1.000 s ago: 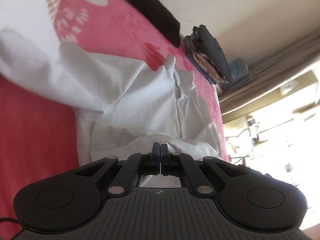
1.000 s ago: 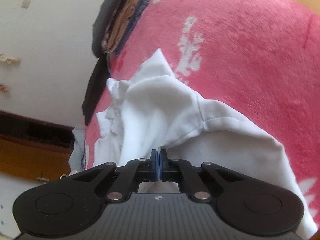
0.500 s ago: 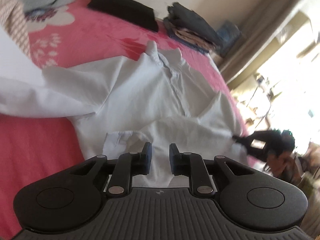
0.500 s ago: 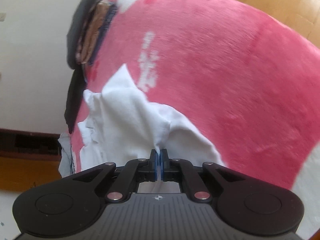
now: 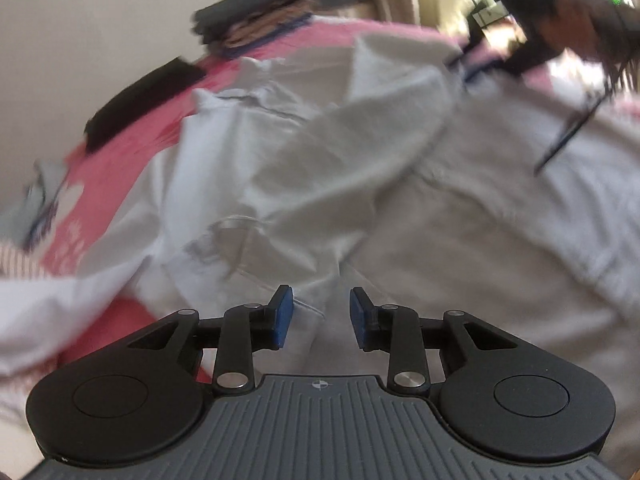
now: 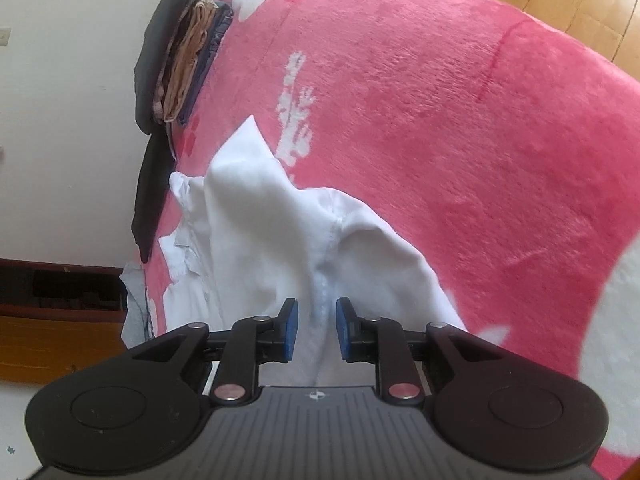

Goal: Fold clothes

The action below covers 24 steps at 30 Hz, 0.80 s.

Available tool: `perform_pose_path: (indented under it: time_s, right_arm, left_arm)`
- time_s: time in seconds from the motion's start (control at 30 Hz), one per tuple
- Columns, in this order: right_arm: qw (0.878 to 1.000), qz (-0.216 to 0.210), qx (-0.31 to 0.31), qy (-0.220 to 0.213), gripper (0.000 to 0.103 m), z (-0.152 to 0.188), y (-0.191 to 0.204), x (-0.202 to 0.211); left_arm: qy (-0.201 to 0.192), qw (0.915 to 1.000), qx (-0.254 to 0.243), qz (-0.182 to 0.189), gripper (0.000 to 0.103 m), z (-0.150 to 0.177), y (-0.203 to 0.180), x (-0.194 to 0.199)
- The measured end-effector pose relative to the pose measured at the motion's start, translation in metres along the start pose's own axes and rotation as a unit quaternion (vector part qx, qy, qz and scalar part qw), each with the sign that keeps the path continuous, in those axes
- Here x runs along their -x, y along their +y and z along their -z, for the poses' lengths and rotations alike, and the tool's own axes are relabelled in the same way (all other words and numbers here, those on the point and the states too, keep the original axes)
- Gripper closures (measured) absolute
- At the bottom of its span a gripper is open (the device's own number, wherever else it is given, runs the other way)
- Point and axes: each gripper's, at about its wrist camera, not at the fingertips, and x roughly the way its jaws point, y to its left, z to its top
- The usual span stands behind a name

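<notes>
Lying beneath both opening grippers [image 5: 320, 318] [image 6: 313, 330], white shirt [image 6: 256, 240].

Both wrist cameras close, angled down over white shirt [image 5: 400, 184]; shared: shirt, folded stack [image 6: 176, 52].

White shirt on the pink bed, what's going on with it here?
A person is folding a white shirt on a pink blanket, working a pair of tongs in each hand. Both are letting go: the left tongs and the right tongs are opening, with shirt cloth lying between the pads but not pinched. A sleeve lies folded across the shirt's body. A stack of folded clothes sits near the wall.
</notes>
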Motion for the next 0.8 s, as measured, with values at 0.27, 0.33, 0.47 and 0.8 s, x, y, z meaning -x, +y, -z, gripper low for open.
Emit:
perform_pose_path:
  time_s: [0.27, 0.33, 0.47, 0.8]
  right_arm:
    - [1.000, -0.004, 0.010, -0.014, 0.081, -0.001, 0.003, -0.008]
    - [1.000, -0.004, 0.017, -0.015, 0.083, -0.002, 0.005, -0.010]
    - [0.999, -0.006, 0.031, -0.008, 0.083, -0.002, 0.009, -0.011]
    - [0.998, 0.011, 0.060, 0.003, 0.083, 0.003, 0.014, -0.015]
  left_arm:
    - [0.008, 0.9995, 0.021, -0.021, 0.102, -0.004, 0.000, 0.008]
    - [0.012, 0.9997, 0.022, -0.008, 0.102, -0.007, -0.002, 0.024]
    - [0.035, 0.9979, 0.034, 0.042, 0.102, -0.008, -0.012, 0.054]
    - [0.108, 0.9842, 0.082, 0.114, 0.102, 0.007, -0.037, 0.052]
